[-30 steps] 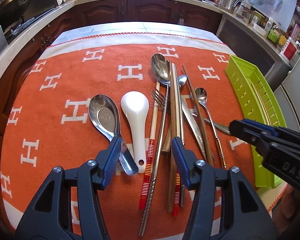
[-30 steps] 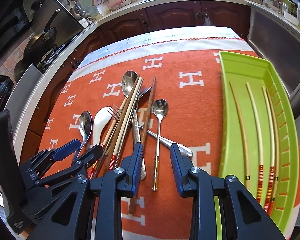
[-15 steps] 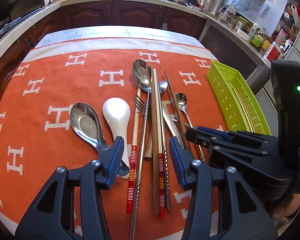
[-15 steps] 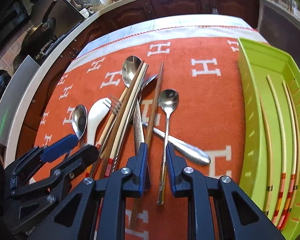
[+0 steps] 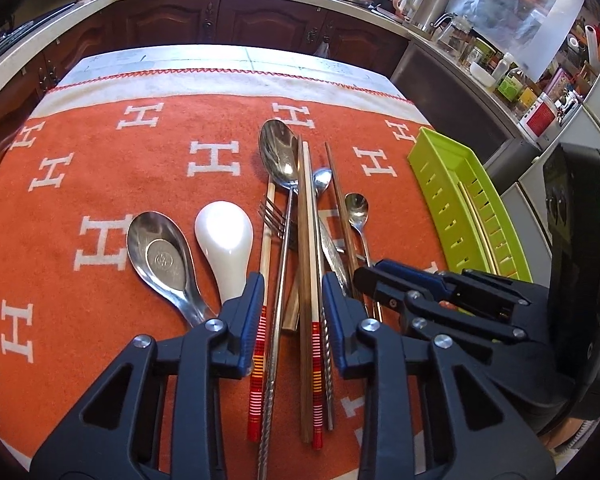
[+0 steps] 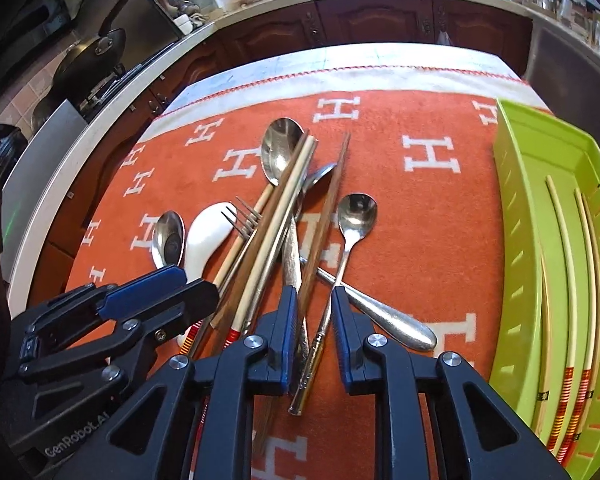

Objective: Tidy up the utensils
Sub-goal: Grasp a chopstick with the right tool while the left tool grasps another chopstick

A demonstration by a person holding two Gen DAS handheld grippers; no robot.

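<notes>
The utensils lie in a loose heap on an orange cloth [image 5: 140, 184] spread over the bench [image 5: 220, 60], with the green tray [image 6: 516, 240] at the cloth's right edge. The left wrist view looks straight down the heap: a steel soup spoon [image 5: 160, 256] and a white ceramic spoon [image 5: 224, 240] lie side by side, then a fork [image 5: 274, 220] and a long spoon [image 5: 280, 152]. The left gripper [image 5: 292, 284] has its fingers astride a bundle of chopsticks [image 5: 306, 240] and the long spoon's handle. Those fingers have just been narrowing, but I cannot tell whether the pads press on the bundle. This view shows only the tray's slotted outer wall. The right wrist view opens the tray's inside, where several striped chopsticks [image 6: 556, 280] already lie lengthwise. It also shows a silver handle [image 6: 388, 320] crossing under the heap, which the right gripper hides in the other view. The right gripper [image 6: 314, 296] has also just been narrowing. Its fingers bracket a dark wooden chopstick [image 6: 324, 216] and the handle of a small spoon [image 6: 356, 216]. A gap shows beside the spoon handle, so the fingers are not clenched. The left gripper hides the striped ends here.
</notes>
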